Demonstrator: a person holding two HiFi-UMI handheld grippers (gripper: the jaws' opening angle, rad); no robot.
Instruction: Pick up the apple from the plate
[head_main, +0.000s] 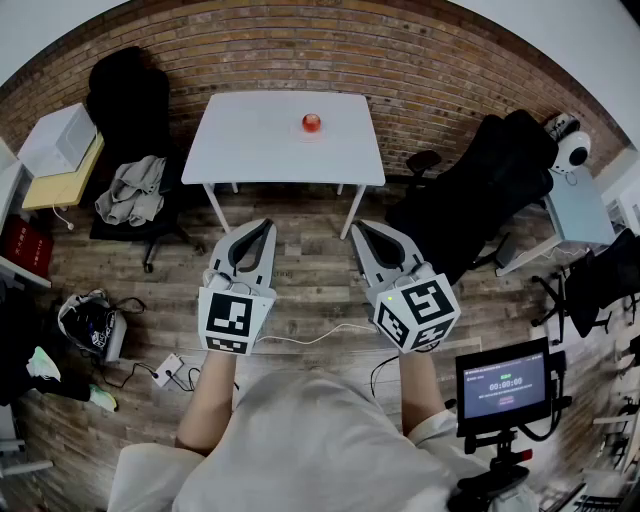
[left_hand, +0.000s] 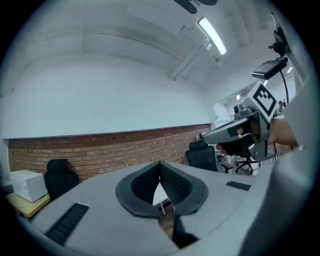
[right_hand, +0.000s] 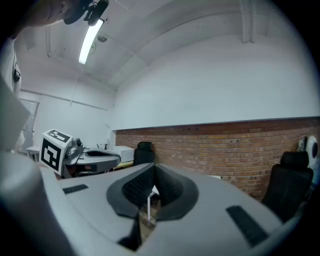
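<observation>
shirt (head_main: 300, 440): white | hand-held grippers (head_main: 268, 223) (head_main: 357, 225): grey, black pads (left_hand: 175, 186), marker cubes (head_main: 236, 318)

Ahead of the left gripper (head_main: 267, 224) and right gripper (head_main: 359, 225) there's just bare wooden floor (head_main: 310, 285) up to the white table (head_main: 250, 150). The tabletop's wide open all round the apple (head_main: 312, 122). The flanks are tighter: a chair piled with clothes (head_main: 135, 190) on the left, a black chair (head_main: 490, 185) on the right, and a screen on a stand (head_main: 505, 385) by the right elbow.

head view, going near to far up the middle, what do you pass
person's shirt → white cable on the floor → white table → apple → brick wall
</observation>
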